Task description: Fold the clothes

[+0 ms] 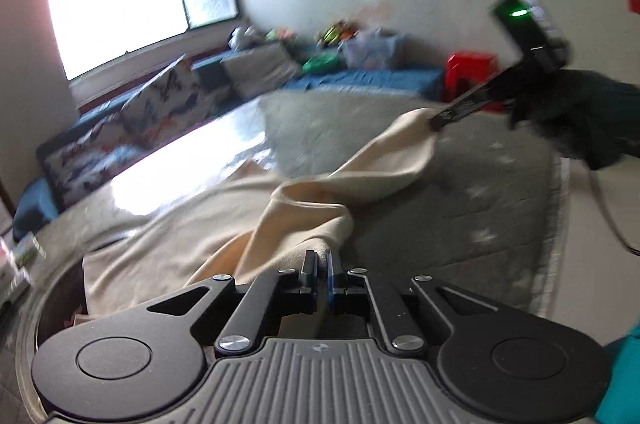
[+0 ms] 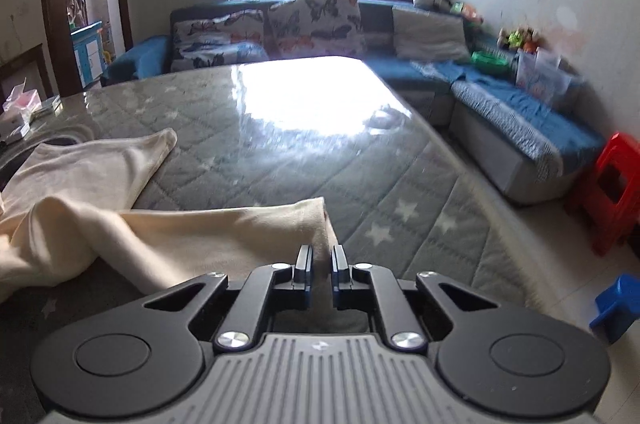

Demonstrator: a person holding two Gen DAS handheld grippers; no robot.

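A cream garment (image 1: 312, 192) lies crumpled on the grey quilted table cover (image 1: 480, 192). My left gripper (image 1: 322, 264) is shut on a fold of it at the near edge. To the upper right, my right gripper (image 1: 434, 123) pinches another corner and holds it raised off the table, with a hand in a dark sleeve (image 1: 580, 120) behind it. In the right wrist view, the right gripper (image 2: 320, 260) has the edge of the cream garment (image 2: 180, 232) between its fingers. The rest of the garment spreads to the left over the table cover (image 2: 280, 144).
A blue sofa with butterfly cushions (image 2: 280, 20) runs behind the table and along the right wall. A red stool (image 2: 616, 192) and a blue stool (image 2: 618, 304) stand on the floor at right. Small items (image 2: 20, 112) sit at the table's left edge.
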